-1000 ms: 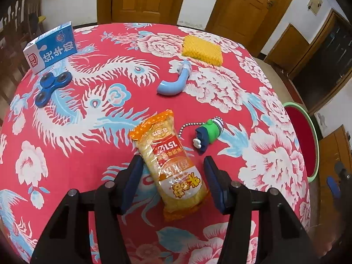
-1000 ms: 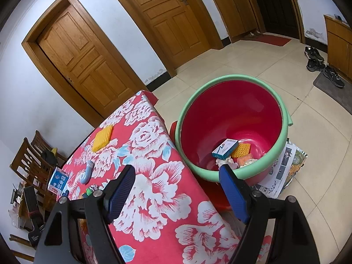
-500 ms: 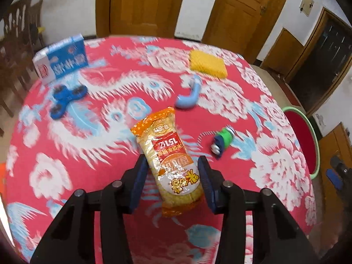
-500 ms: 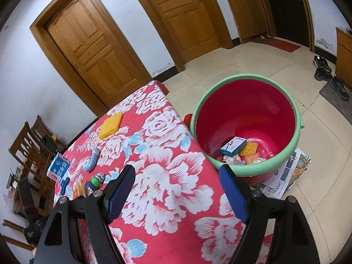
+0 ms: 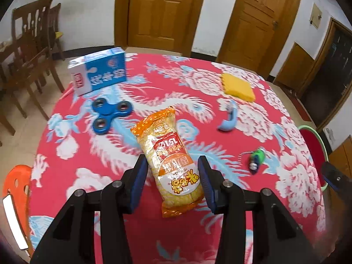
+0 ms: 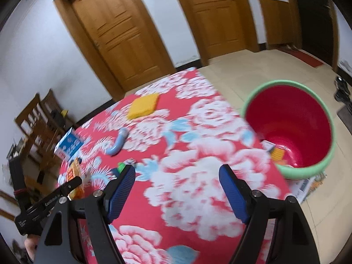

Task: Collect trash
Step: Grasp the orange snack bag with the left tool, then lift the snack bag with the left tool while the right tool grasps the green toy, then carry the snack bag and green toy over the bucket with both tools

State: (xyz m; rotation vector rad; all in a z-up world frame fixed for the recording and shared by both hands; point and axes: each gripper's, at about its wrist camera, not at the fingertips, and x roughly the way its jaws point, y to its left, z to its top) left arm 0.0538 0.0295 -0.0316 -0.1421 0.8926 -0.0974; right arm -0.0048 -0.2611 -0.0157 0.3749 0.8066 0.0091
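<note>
An orange and yellow snack bag (image 5: 169, 154) is held between the blue pads of my left gripper (image 5: 171, 176), lifted above the red floral tablecloth (image 5: 154, 231). The bag also shows at the left in the right wrist view (image 6: 74, 171). My right gripper (image 6: 176, 189) is open and empty above the table. A red bin with a green rim (image 6: 290, 127) stands on the floor to the right of the table, with some trash inside. Its rim shows in the left wrist view (image 5: 314, 136).
On the table lie a blue milk carton (image 5: 99, 74), a blue fidget spinner (image 5: 110, 114), a yellow sponge (image 5: 237, 85), a light blue pipe piece (image 5: 228, 118) and a green and blue keychain toy (image 5: 256, 158). Wooden chairs (image 5: 28, 50) stand at the left. An orange stool (image 5: 17, 187) is beside the table.
My left gripper has closed on the snack bag and lifted it off the table. My right gripper has swung left from over the bin to over the table.
</note>
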